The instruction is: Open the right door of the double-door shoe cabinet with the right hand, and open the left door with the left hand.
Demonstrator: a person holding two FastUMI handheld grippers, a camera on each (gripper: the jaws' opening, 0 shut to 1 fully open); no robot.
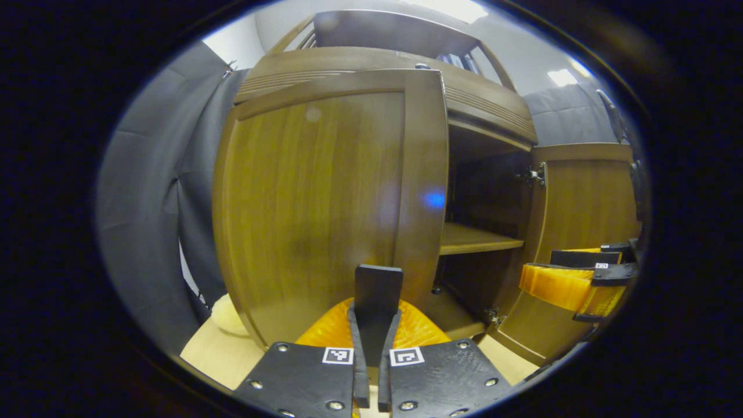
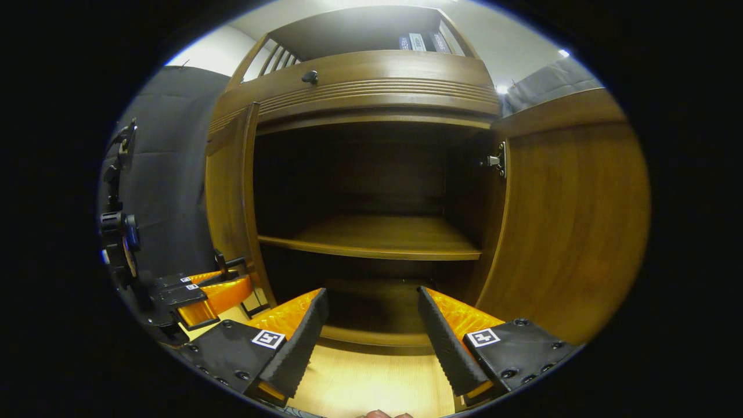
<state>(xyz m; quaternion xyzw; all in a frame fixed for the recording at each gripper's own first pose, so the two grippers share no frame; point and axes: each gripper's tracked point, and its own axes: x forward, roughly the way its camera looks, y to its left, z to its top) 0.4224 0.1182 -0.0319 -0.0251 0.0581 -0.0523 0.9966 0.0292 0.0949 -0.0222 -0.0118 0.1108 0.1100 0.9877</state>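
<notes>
Left gripper (image 1: 371, 348), left gripper view: fingers pressed together on a dark flat handle (image 1: 378, 287) that stands up between them, set at the lower free edge of the left door (image 1: 325, 197). That door is swung partly out from the shoe cabinet (image 1: 383, 61), its panel facing the camera. Beyond its edge lie the dark interior and a shelf (image 1: 476, 238). The right door (image 1: 580, 203) stands wide open, with the right gripper (image 1: 574, 284) just in front of it.

Right gripper (image 2: 371, 325), right gripper view: fingers spread wide, holding nothing, aimed at the cabinet's lower compartment above the pale floor (image 2: 371, 377). The right door lies open alongside; the left gripper is at the left door's lower edge.
</notes>
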